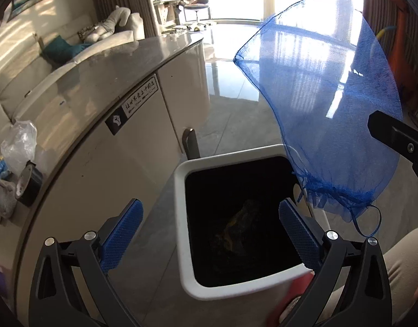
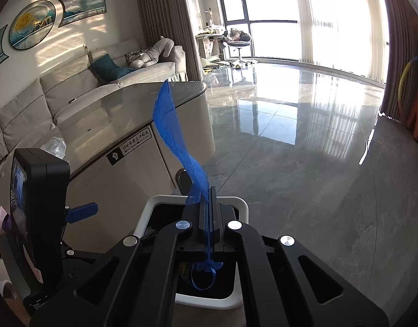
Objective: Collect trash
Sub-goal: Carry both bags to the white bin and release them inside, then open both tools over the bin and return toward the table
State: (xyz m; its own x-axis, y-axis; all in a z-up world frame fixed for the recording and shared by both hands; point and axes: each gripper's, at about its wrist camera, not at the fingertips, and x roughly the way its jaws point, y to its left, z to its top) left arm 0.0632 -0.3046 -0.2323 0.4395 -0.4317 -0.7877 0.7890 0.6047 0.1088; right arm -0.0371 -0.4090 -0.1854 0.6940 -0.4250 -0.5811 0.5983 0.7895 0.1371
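A white square trash bin (image 1: 181, 218) with a black liner stands on the floor beside the counter, dark trash lying at its bottom. My left gripper (image 1: 209, 231) is open and empty above the bin's mouth. My right gripper (image 2: 209, 190) is shut on a blue mesh drawstring bag (image 2: 170, 125), which sticks up from between its fingers over the bin (image 2: 244, 207). In the left wrist view the bag (image 1: 326, 103) hangs at the right above the bin, held by the right gripper's black finger (image 1: 394, 133).
A curved grey counter (image 1: 105, 62) with cabinet doors runs along the left. On it lie a clear plastic bag (image 1: 18, 144), a black tape roll (image 1: 29, 185) and a grey cloth (image 1: 3, 199). A sofa (image 2: 72, 92) stands behind; glossy floor (image 2: 304, 150) spreads right.
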